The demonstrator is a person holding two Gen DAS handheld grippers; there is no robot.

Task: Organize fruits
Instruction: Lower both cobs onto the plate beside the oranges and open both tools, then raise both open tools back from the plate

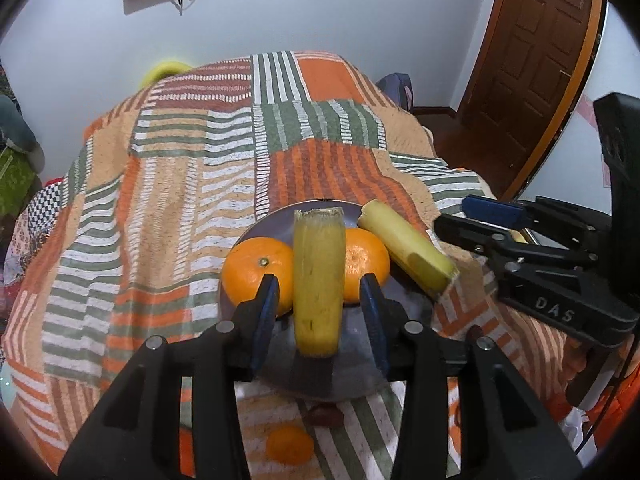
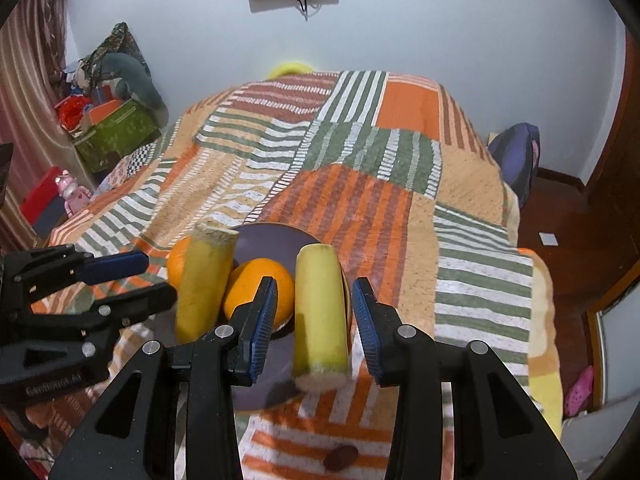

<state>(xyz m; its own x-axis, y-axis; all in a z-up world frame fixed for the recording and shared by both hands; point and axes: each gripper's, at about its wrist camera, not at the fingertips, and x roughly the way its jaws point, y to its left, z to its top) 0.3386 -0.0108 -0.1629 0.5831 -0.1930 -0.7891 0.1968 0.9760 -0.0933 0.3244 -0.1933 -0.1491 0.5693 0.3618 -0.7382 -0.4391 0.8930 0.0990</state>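
Observation:
A grey plate [image 1: 352, 332] [image 2: 276, 240] sits on the striped bedspread and holds two oranges [image 1: 256, 272] [image 1: 370, 264]; one also shows in the right wrist view [image 2: 250, 284]. A yellow cane piece [image 1: 318, 280] [image 2: 200, 280] stands between the open fingers of my left gripper [image 1: 322, 320] over the plate, with gaps on both sides. A second cane piece [image 1: 406, 256] [image 2: 320, 312] lies at the plate's right edge between the open fingers of my right gripper [image 2: 314, 320], also untouched. The right gripper shows at the right of the left wrist view [image 1: 480, 220].
A small orange [image 1: 290, 444] and a dark red fruit [image 1: 326, 416] [image 2: 340, 456] lie on the bedspread [image 1: 180, 200] near me. The bed's right edge drops to a wooden floor [image 2: 560, 216]. Boxes [image 2: 116, 128] and clutter stand at the left wall.

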